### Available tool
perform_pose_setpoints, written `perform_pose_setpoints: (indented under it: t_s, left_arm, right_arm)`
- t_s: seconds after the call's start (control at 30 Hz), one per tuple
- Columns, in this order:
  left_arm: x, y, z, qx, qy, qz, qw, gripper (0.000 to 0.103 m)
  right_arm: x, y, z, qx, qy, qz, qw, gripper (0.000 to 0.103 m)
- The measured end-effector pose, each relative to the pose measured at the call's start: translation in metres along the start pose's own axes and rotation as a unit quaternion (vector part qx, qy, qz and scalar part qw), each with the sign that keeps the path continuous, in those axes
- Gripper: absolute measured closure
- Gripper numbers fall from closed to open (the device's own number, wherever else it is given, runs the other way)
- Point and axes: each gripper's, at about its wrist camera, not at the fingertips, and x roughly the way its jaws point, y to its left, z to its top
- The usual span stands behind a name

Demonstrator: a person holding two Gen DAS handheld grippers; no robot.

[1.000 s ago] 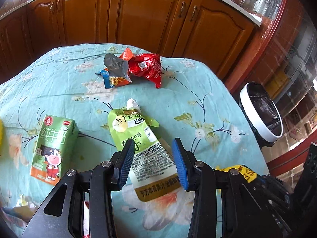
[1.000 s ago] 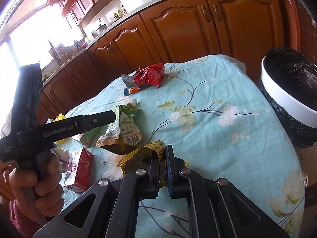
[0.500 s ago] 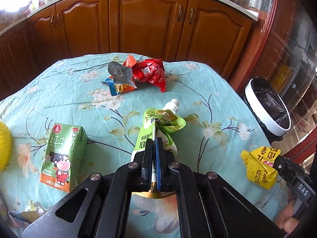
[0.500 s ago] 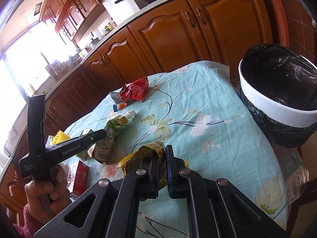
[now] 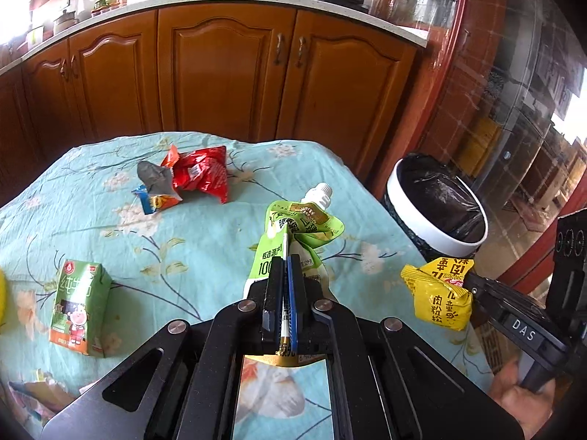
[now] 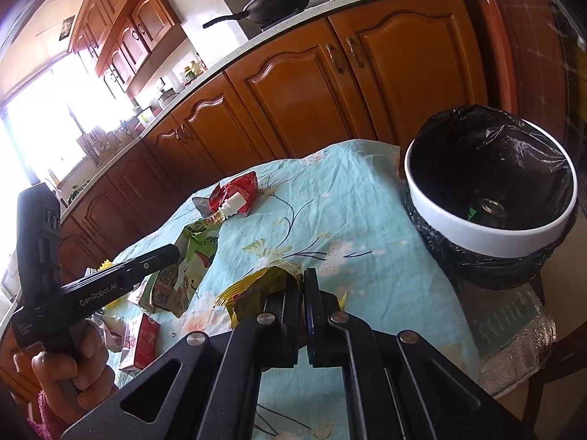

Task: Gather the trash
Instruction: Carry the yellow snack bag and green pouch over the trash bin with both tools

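While the left tool [image 5: 284,267] is clamped on the green pouch [image 5: 293,234], held above the counter [image 5: 205,234] near the bin [image 5: 440,220], the right tool [image 6: 303,282] pinches the yellow packet [image 5: 438,293], raised just beside the bin's rim.

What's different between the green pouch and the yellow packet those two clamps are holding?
The green pouch is long, with a white screw spout at its far end; the yellow packet is short, puffy and has no spout. The pouch is pinched in the left gripper, over the tablecloth; the packet sits in the right gripper, nearer the bin. Both are crumpled, printed food wrappers, lifted with jaws closed.
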Motion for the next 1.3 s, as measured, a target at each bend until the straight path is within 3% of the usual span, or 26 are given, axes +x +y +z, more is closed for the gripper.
perform_pose_setpoints:
  t_s: [0.73,1.3]
  left_arm:
    - [0.018,-0.088,0.034,0.058,-0.006,-0.064,0.9962,0.101]
    - [0.076,-0.161,0.076,0.098,0.030,-0.098,0.9899,0.101]
  right_arm:
    - [-0.047,-0.066,0.032,0.038,-0.060,-0.058,0.996,0.101]
    - [-0.047,-0.129,0.064,0.057,-0.065,-0.114,0.990,0.101]
